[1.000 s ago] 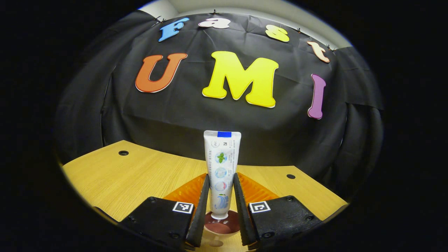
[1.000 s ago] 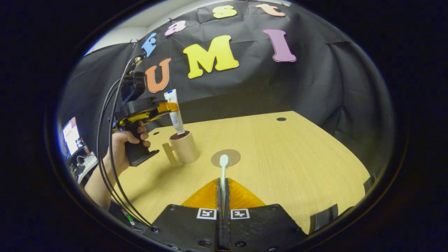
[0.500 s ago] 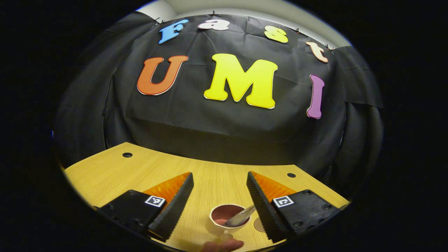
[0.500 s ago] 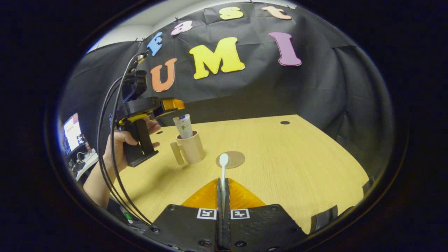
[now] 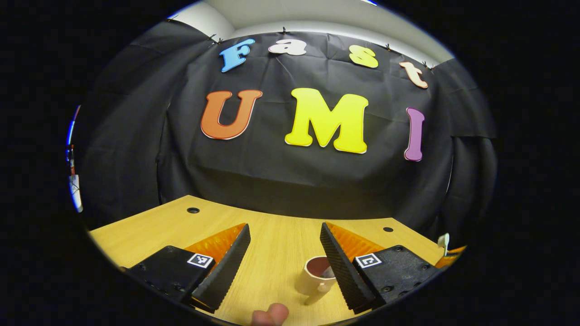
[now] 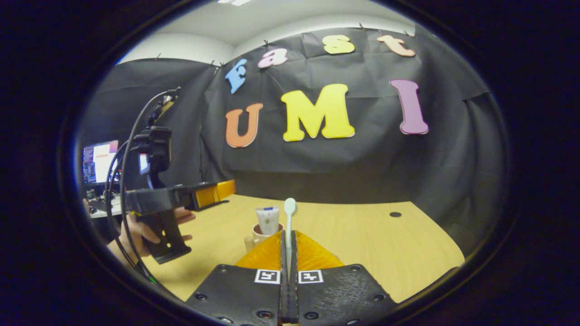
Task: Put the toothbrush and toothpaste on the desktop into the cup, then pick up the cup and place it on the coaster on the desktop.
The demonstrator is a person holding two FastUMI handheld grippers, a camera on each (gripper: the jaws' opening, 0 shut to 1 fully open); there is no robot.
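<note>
The beige cup stands on the wooden desk with the white toothpaste tube upright inside it. My right gripper is shut on the handle of the white toothbrush, whose head points up just right of the tube and nearer to me. Up and to the left of the cup, my left gripper hovers open with nothing in it. In the left gripper view the cup sits low, partly behind one finger of the open left gripper. The toothbrush head peeks in at the far right.
A hand holds the left gripper's grip, with cables looping above it. A lit monitor stands off the desk at the left. The desk has small round holes near its back edge. A fingertip shows at the bottom.
My left gripper let the toothpaste drop into the cup, opened, and drew back to the left. My right gripper came closer to the cup, carrying the toothbrush, and tilted upward.
</note>
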